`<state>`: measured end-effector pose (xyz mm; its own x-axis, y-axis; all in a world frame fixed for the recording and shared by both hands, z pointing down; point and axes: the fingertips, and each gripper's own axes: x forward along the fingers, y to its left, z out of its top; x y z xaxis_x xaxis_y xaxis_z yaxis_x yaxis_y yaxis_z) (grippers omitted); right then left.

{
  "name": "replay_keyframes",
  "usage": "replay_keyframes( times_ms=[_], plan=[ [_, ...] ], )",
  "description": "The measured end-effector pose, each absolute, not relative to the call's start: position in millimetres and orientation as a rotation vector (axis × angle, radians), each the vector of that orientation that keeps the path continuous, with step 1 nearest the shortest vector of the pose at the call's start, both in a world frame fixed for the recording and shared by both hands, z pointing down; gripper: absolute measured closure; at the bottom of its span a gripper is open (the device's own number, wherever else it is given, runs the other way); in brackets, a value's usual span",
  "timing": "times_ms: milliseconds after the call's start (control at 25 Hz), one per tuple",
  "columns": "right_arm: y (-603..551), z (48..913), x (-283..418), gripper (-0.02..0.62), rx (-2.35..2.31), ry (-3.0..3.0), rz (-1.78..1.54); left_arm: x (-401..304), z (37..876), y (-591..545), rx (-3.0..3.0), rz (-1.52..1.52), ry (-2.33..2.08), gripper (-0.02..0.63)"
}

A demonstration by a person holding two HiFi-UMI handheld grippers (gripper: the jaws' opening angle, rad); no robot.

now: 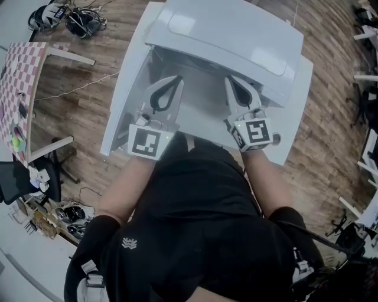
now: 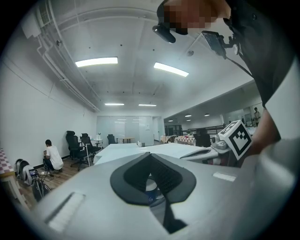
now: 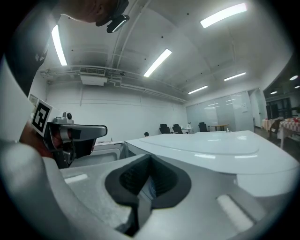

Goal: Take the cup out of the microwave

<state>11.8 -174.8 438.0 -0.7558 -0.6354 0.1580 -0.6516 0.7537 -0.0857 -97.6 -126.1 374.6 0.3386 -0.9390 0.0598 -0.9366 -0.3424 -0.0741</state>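
Note:
From the head view I look down on a white microwave (image 1: pixel 230 32) standing on a white table (image 1: pixel 127 100). Both grippers are held side by side in front of it, pointing at its front. My left gripper (image 1: pixel 176 79) has its jaws together at the tips, with nothing held. My right gripper (image 1: pixel 230 79) is shut in the same way and empty. In the left gripper view the left gripper (image 2: pixel 150 155) has a small blue-and-white patch (image 2: pixel 151 191) showing behind its pads; I cannot tell what it is. The right gripper (image 3: pixel 149 157) faces the microwave's white top (image 3: pixel 211 147). No cup is clearly in sight.
A checkered table (image 1: pixel 18 82) stands at the left, with a black chair (image 1: pixel 26 180) below it. Cables and gear (image 1: pixel 68 17) lie on the wooden floor. In the left gripper view a person (image 2: pixel 52 157) sits far off by office chairs (image 2: pixel 75 145).

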Motion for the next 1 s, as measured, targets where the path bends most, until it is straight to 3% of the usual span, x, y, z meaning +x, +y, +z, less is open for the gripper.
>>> replay_keyframes(
  times_ms=[1000],
  plan=[
    [-200.1,527.3,-13.1,0.594,1.174,-2.68,0.217,-119.0,448.7,-150.8,-2.592,-0.215,1.743,0.601]
  ],
)
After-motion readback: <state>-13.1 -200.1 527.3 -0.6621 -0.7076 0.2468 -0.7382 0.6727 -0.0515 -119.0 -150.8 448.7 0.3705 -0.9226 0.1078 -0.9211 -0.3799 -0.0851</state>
